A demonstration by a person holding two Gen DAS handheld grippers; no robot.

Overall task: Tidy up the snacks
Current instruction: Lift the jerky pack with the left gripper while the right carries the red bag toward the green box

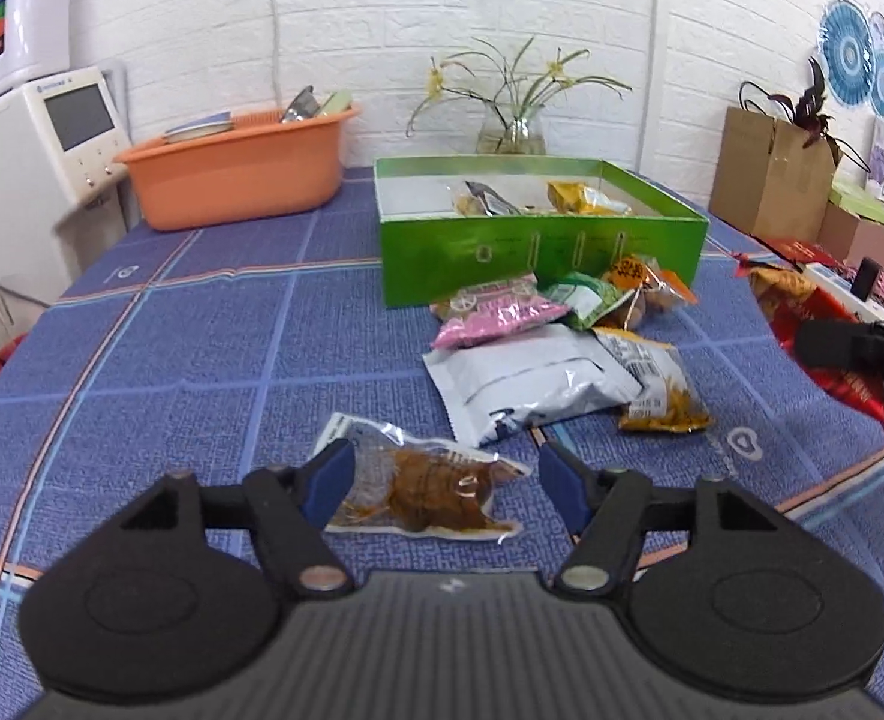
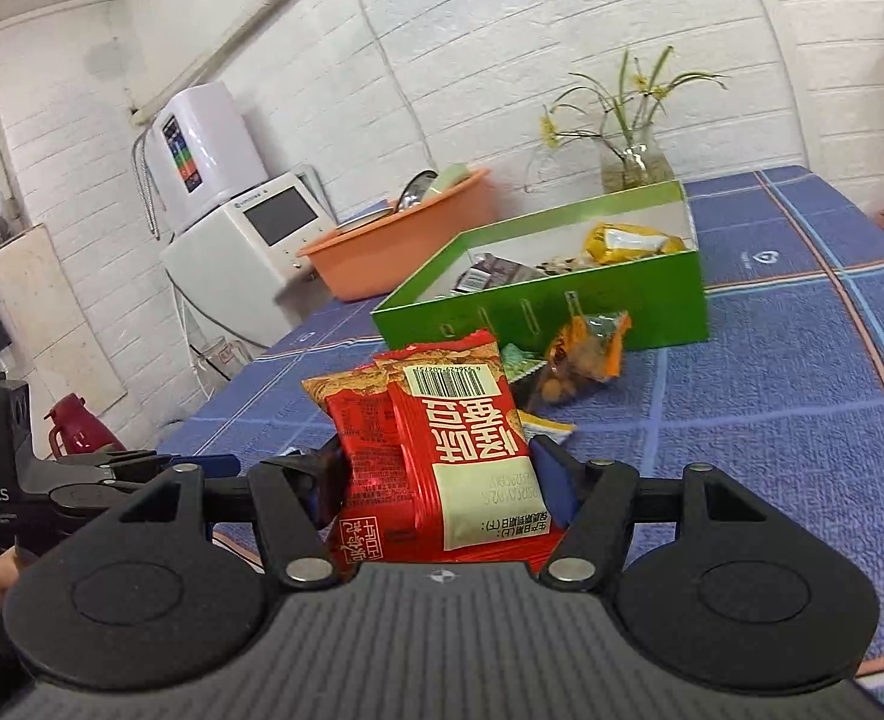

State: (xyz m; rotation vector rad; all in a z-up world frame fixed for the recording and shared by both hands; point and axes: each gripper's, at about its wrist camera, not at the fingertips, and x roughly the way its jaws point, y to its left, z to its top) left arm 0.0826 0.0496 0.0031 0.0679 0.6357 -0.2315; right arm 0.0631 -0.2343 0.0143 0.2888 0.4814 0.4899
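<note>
Clear plastic, brown snack inside: the vacuum pouch [image 1: 427, 489] lies flat just ahead of my left gripper [image 1: 442, 480], between its spread fingers, long axis crosswise. My right gripper [image 2: 436, 474] clamps a red packet [image 2: 442, 444]; the green box [image 1: 538, 240] sits beyond

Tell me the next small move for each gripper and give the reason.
Probably carry the right gripper forward to the green box and release there: it is shut on the red snack packet, held above the table. The left gripper is open around the clear brown-snack packet and could close next.
</note>
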